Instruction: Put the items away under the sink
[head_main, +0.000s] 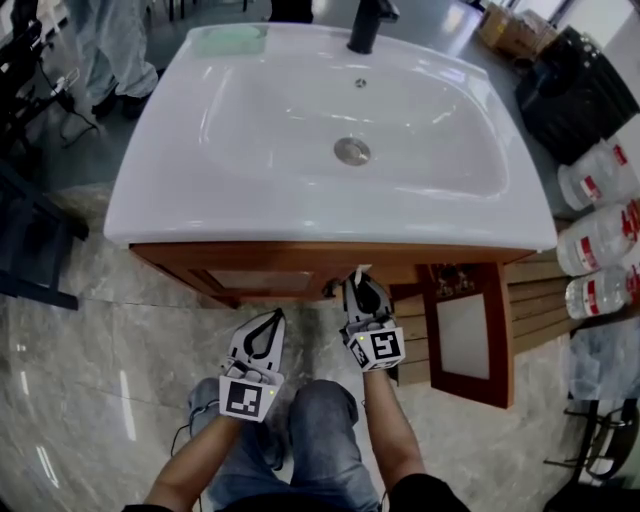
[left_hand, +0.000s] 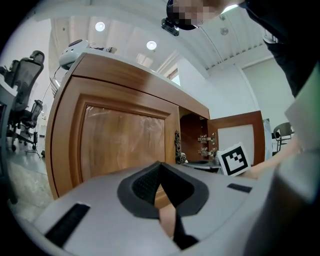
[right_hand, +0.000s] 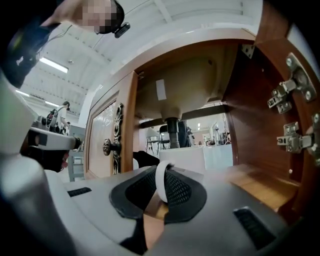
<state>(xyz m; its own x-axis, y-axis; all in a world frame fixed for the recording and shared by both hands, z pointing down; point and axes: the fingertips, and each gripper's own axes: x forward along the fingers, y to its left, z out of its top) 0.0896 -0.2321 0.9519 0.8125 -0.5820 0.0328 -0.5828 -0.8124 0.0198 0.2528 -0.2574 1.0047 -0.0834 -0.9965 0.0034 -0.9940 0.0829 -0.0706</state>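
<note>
The wooden cabinet under the white sink (head_main: 330, 215) has its right door (head_main: 468, 335) swung open and its left door (left_hand: 120, 145) closed. My right gripper (head_main: 362, 288) is at the mouth of the open compartment, shut on a thin white curved item (right_hand: 161, 182) whose edge sticks up between the pads; I cannot tell what it is. Inside, the drain pipe (right_hand: 173, 131) hangs over the wooden cabinet floor (right_hand: 255, 182). My left gripper (head_main: 268, 325) hangs lower, in front of the closed door, shut with nothing in it (left_hand: 159, 166).
The left door's ornate knob (right_hand: 107, 147) is just left of the opening. Hinges (right_hand: 290, 117) line the right wall. Several water bottles (head_main: 600, 240) and a black bag (head_main: 590, 90) stand right of the cabinet. A black faucet (head_main: 368, 25) tops the sink. The person's knees are beneath the grippers.
</note>
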